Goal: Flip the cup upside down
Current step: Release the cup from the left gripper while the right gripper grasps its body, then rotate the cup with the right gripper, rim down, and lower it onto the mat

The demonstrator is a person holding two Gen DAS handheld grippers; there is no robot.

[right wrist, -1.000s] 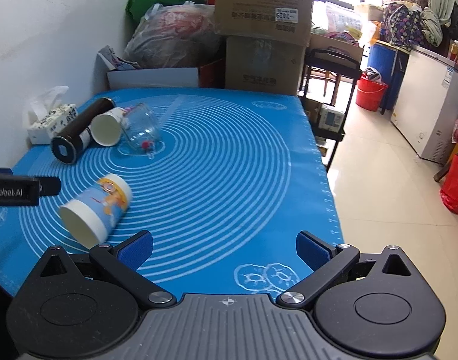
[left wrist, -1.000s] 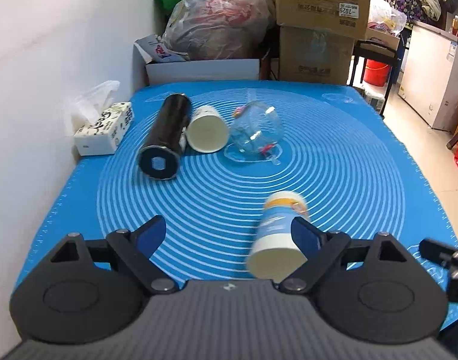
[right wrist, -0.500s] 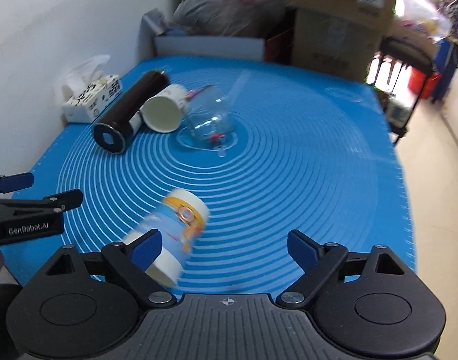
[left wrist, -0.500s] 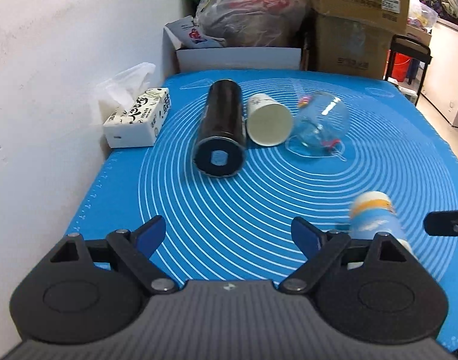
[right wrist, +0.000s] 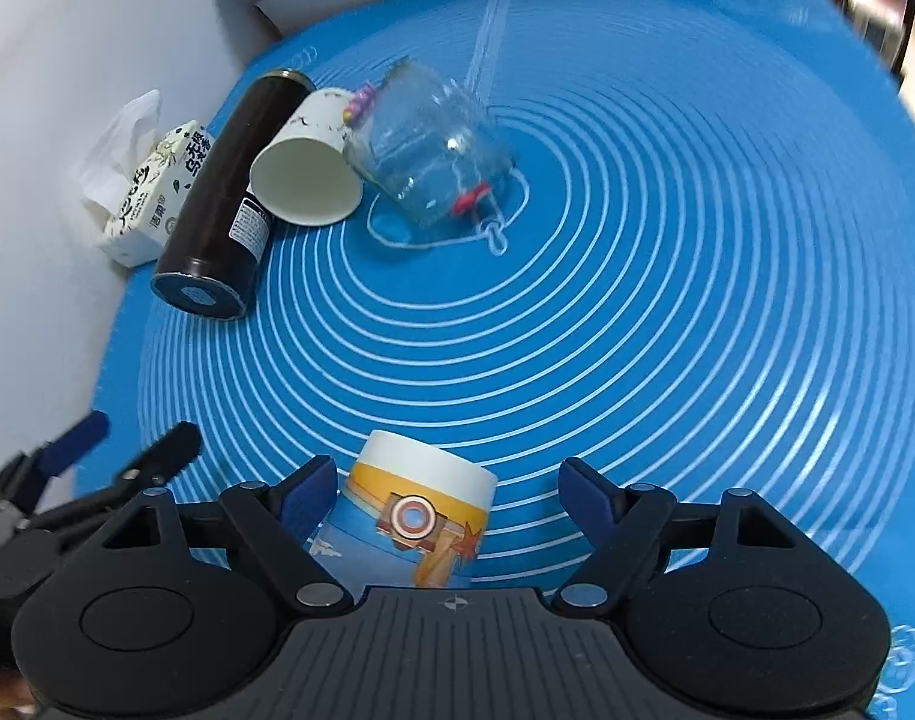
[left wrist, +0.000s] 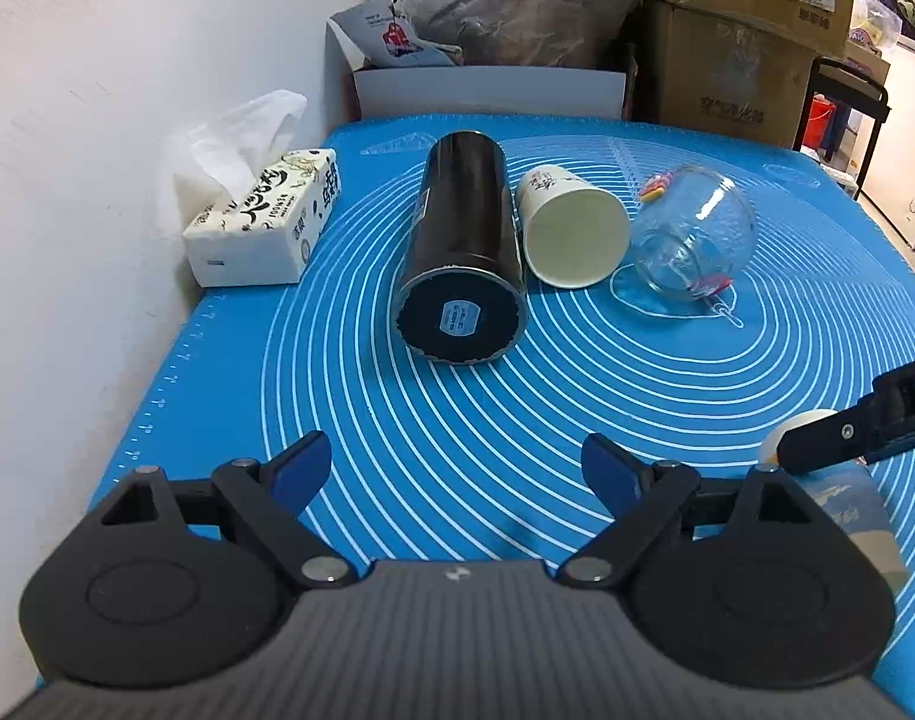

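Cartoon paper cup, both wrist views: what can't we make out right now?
- Right wrist view: cartoon paper cup lower end and mouth hidden behind the right gripper body; contact with the open fingers unclear.
- Left wrist view: the cup is mostly covered by the right gripper's finger and the left gripper.

tissue box (left wrist: 265,227) at the mat's (left wrist: 517,420) left edge against the wall, flask (left wrist: 463,258) lying right of it, paper cup (left wrist: 571,231) touching the flask's right side, glass jar (left wrist: 691,237) just right of that, cartoon cup (right wrist: 415,516) lying nearer, between the right gripper's (right wrist: 445,489) spread fingers, left gripper (left wrist: 451,468) to its left
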